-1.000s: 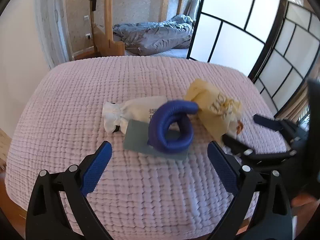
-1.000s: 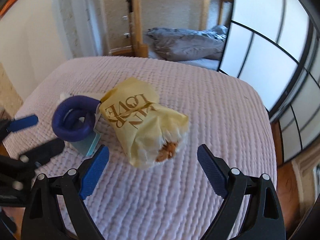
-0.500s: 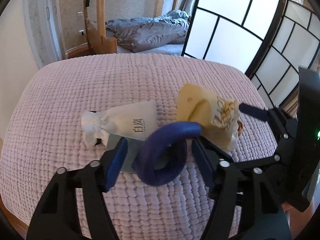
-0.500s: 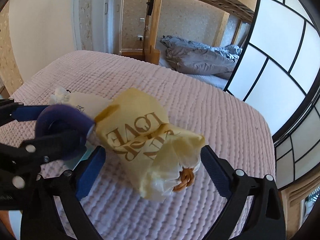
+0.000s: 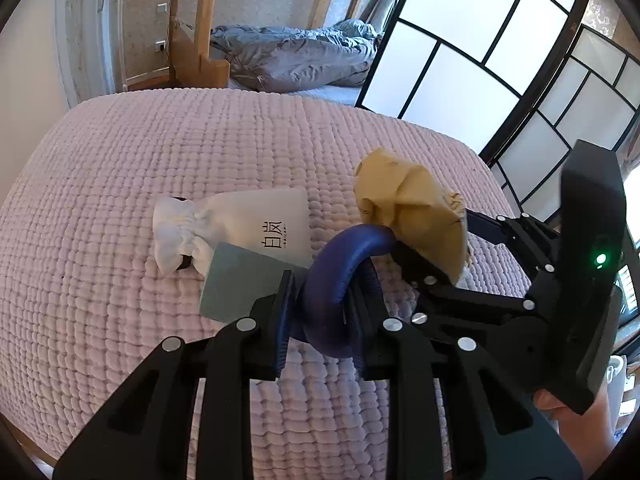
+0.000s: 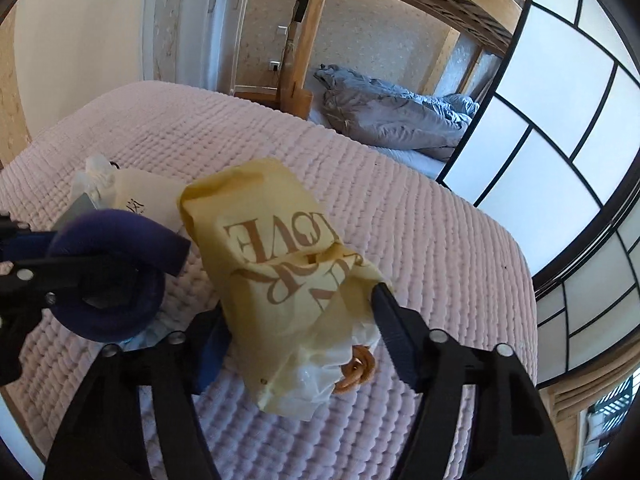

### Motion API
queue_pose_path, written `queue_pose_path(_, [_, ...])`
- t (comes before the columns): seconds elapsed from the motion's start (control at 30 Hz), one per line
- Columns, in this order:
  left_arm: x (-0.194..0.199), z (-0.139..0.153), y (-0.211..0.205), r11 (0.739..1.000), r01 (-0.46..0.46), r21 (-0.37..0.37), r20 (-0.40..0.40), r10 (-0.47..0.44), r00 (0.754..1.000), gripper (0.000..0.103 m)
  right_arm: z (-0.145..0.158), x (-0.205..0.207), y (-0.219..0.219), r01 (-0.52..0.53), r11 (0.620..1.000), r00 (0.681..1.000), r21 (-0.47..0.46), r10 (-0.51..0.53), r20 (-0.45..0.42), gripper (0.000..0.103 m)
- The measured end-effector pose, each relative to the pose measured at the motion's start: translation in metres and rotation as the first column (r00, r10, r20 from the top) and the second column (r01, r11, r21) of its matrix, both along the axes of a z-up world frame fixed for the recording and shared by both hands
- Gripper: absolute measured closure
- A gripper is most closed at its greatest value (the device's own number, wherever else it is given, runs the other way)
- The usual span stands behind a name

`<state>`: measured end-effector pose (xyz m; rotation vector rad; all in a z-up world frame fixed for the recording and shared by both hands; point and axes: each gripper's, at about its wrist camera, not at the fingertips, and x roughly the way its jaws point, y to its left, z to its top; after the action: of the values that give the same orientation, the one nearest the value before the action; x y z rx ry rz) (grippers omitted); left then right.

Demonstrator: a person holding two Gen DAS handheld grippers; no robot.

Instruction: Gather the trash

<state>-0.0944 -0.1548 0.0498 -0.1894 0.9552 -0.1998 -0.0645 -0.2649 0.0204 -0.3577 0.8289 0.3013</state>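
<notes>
Your left gripper [image 5: 320, 320] pinches the blue loop [image 5: 340, 280]; your right gripper [image 6: 296, 316] is closing around the yellow bag [image 6: 280, 264] mid-bed [image 6: 400, 208].

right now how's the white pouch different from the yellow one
The white pouch lies flat and smooth, untouched; the yellow pouch is crumpled, between the closing right gripper jaws. White bears small dark characters, yellow large tan lettering. A grey card overlaps white. Both are drawstring bags on the pink bedspread.
</notes>
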Motion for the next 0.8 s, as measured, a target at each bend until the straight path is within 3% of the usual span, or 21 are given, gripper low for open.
queue_pose_path(0.5, [-0.024,0.01,-0.002,1.0,-0.011,0.03,0.035,0.01,0.999,0.076,0.012,-0.044,-0.012,0.124,0.992,0.992,0.033,-0.122,-0.037,0.042])
queue_pose_path(0.8, [-0.041,0.027,0.01,1.0,-0.016,-0.003,0.065,0.016,0.998,0.076,0.016,-0.072,-0.018,0.16,0.984,0.985,0.076,-0.154,-0.073,0.042])
